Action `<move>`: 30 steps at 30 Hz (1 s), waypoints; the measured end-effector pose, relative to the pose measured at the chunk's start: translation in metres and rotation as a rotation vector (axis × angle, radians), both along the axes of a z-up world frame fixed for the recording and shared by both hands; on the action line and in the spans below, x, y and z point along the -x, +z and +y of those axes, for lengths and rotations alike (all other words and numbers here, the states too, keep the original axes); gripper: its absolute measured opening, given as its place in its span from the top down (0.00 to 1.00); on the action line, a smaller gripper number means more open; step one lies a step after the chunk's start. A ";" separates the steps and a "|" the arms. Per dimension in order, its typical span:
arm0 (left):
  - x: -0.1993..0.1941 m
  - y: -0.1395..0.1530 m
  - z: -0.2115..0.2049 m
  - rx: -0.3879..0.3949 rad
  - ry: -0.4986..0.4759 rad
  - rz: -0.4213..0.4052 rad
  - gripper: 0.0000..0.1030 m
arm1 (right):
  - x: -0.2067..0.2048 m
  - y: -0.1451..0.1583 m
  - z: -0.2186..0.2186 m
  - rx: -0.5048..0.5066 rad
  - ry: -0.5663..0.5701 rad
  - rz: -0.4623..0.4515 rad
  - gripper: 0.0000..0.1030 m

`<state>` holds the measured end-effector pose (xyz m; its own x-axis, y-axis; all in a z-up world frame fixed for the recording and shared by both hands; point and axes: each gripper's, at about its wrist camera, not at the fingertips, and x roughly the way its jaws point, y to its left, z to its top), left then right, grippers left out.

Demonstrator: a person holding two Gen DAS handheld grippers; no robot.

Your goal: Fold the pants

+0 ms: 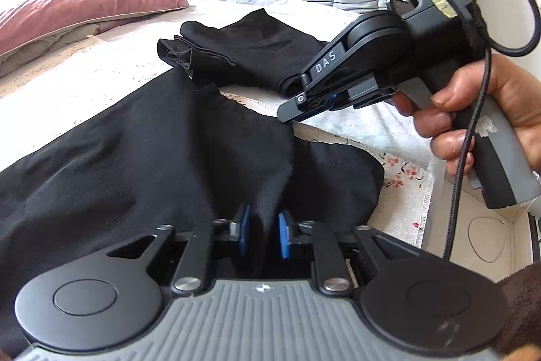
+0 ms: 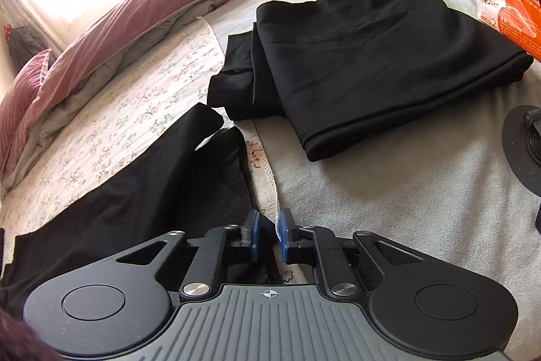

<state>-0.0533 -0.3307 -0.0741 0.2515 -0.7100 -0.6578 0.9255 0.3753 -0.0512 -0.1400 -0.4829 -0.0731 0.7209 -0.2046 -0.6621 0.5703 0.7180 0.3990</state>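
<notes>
Black pants [image 1: 142, 164] lie spread on the near left of the bed [image 2: 389, 198], a ridge of their cloth clamped between the pads of the left gripper [image 1: 263, 235]. The right gripper [image 2: 268, 237] has its jaws drawn together at the pants' right edge; whether cloth is pinched there cannot be told. If that side holds nothing, the lift would likely come up lopsided and drag the fabric into creases. A folded black garment [image 2: 372, 63] sits just beyond the pants, so a far fold has little room; the grey blanket on the right is free.
</notes>
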 end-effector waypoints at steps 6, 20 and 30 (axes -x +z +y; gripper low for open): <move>0.005 0.014 0.011 0.061 -0.038 0.006 0.90 | 0.019 0.033 0.022 0.125 0.015 -0.003 1.00; 0.040 0.010 0.038 -0.016 -0.273 -0.019 0.82 | 0.025 0.035 0.035 0.195 0.053 0.072 0.44; -0.013 0.030 0.079 0.020 0.018 -0.107 0.36 | -0.012 0.021 0.041 0.235 0.125 0.076 0.47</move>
<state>-0.0406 -0.2513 -0.0445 0.3323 -0.7173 -0.6123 0.9193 0.3915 0.0403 -0.1280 -0.4423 -0.0526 0.7000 -0.2719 -0.6604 0.4935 0.8525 0.1721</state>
